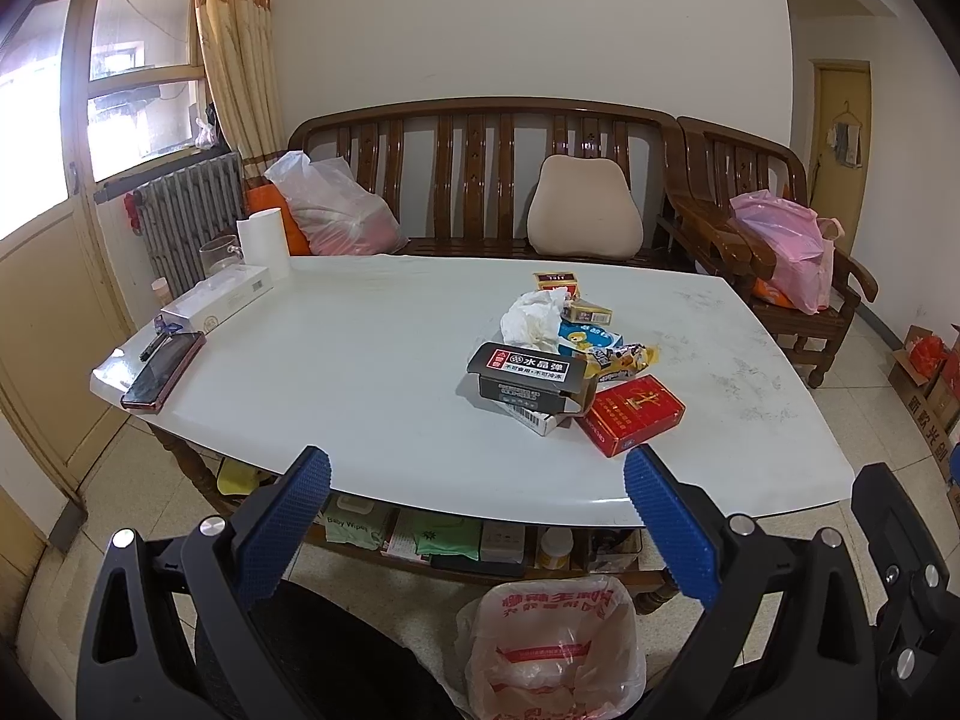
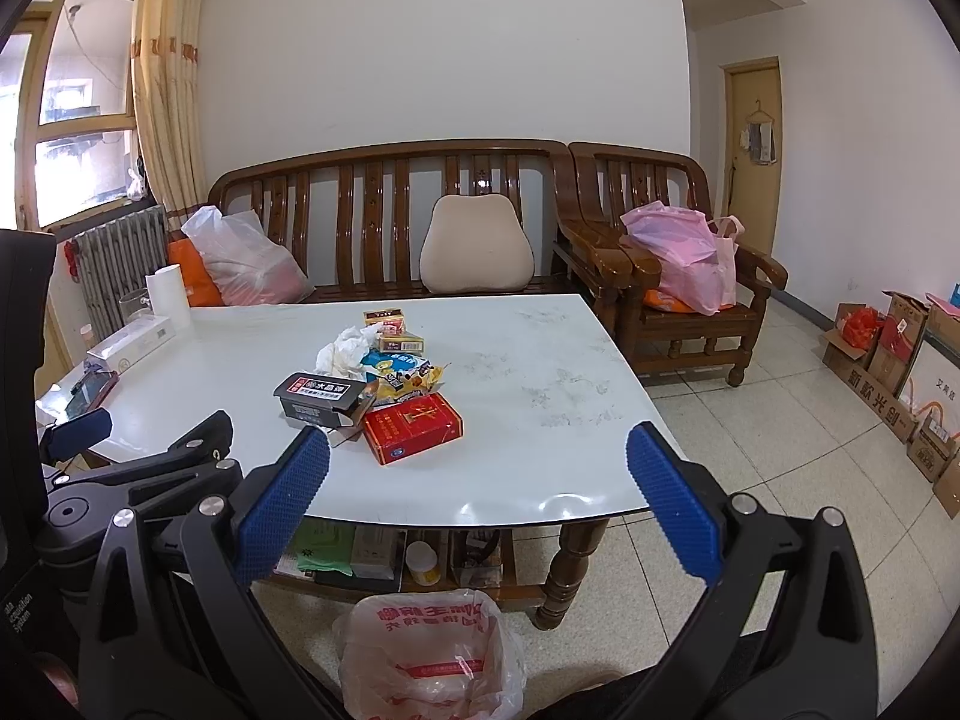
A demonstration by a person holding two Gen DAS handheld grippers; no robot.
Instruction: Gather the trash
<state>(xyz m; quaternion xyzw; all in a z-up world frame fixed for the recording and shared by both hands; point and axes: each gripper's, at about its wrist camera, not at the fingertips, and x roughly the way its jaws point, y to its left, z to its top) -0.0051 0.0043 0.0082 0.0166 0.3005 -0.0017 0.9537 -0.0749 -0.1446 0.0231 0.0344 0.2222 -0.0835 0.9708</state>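
Note:
A heap of trash lies on the white table point(image 1: 372, 420): a red cigarette pack point(image 1: 630, 414) nearest me, a dark grey box point(image 1: 528, 375), crumpled white tissue point(image 1: 534, 315), a yellow snack wrapper point(image 1: 621, 357) and small yellow packs point(image 1: 555, 283). The right wrist view shows the same red pack point(image 2: 413, 427), grey box point(image 2: 321, 399) and tissue point(image 2: 345, 351). A bin lined with a white and red plastic bag point(image 1: 555, 651) point(image 2: 429, 657) stands on the floor before the table. My left gripper point(image 1: 477, 474) and right gripper point(image 2: 480, 456) both hang open and empty short of the table's near edge.
A phone point(image 1: 162, 372), a pen, a long white box point(image 1: 219, 300), a paper roll point(image 1: 264, 243) and a glass sit at the table's left end. Behind stand a wooden bench point(image 1: 480, 180) with a bag and cushion, and an armchair point(image 2: 672, 276) holding a pink bag. Cardboard boxes point(image 2: 888, 372) line the right wall.

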